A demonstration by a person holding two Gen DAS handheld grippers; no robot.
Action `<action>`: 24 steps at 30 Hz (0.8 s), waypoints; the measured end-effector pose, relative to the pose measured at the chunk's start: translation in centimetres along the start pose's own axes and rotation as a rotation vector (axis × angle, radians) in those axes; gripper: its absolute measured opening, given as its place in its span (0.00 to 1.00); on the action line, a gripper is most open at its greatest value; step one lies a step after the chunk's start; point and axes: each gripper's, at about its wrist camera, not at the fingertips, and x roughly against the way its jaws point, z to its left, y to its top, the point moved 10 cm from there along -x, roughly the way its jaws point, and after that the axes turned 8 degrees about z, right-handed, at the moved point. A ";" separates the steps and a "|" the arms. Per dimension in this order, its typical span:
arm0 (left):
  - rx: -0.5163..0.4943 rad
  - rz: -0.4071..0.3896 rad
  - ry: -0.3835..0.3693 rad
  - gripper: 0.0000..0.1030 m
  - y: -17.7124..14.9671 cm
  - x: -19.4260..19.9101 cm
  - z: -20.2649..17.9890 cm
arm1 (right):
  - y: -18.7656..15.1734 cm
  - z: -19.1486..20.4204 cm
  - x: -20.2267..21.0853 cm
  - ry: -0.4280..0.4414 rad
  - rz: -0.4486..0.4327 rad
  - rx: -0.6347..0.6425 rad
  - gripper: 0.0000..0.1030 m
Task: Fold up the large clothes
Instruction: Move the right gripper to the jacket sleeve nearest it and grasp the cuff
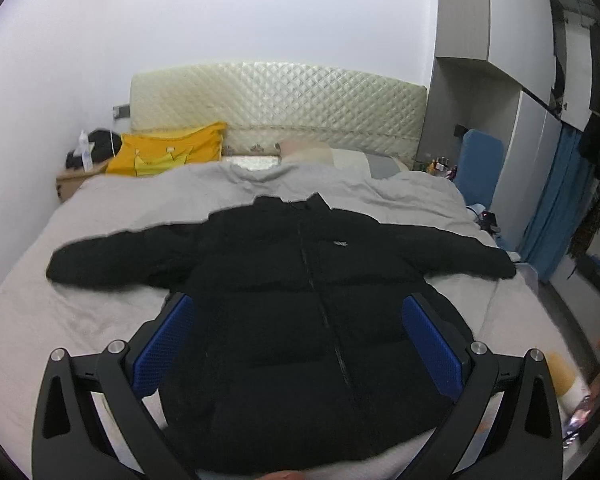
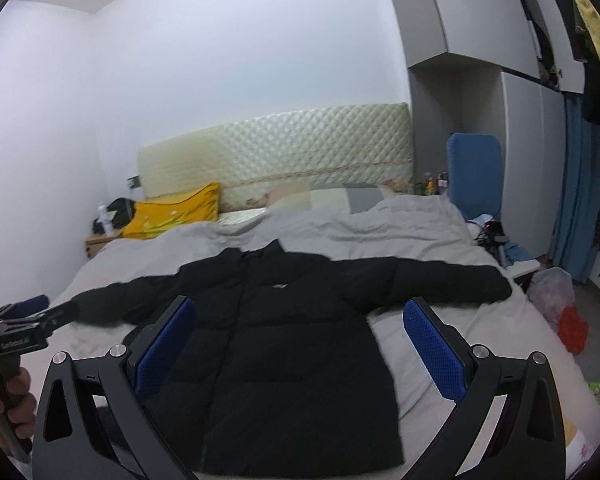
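Observation:
A black puffer jacket [image 1: 300, 300] lies front up and zipped on the grey bed [image 1: 60, 320], both sleeves spread out to the sides. It also shows in the right wrist view [image 2: 276, 340]. My left gripper [image 1: 298, 304] is open and empty, held above the jacket's lower body. My right gripper [image 2: 300, 308] is open and empty, above the jacket's right half and the bed [image 2: 440, 248]. The left gripper's body [image 2: 16, 332] and the hand holding it show at the left edge of the right wrist view.
A quilted cream headboard [image 1: 280, 108] and pillows stand at the far end, with a yellow cloth [image 1: 168, 152] at the back left. A bedside table [image 1: 72, 184] holds small items. A blue chair [image 2: 474, 172], wardrobe [image 2: 480, 80] and bags [image 2: 556, 300] stand right of the bed.

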 end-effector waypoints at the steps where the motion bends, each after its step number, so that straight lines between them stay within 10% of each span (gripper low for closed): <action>1: -0.011 -0.017 0.033 1.00 0.6 -0.5 0.5 | 0.2 -0.6 -0.7 -0.018 0.001 -0.004 1.00; 24: 0.108 0.042 -0.023 1.00 0.6 -12.8 5.8 | 0.8 -15.1 -16.7 -0.174 -0.001 -0.184 1.00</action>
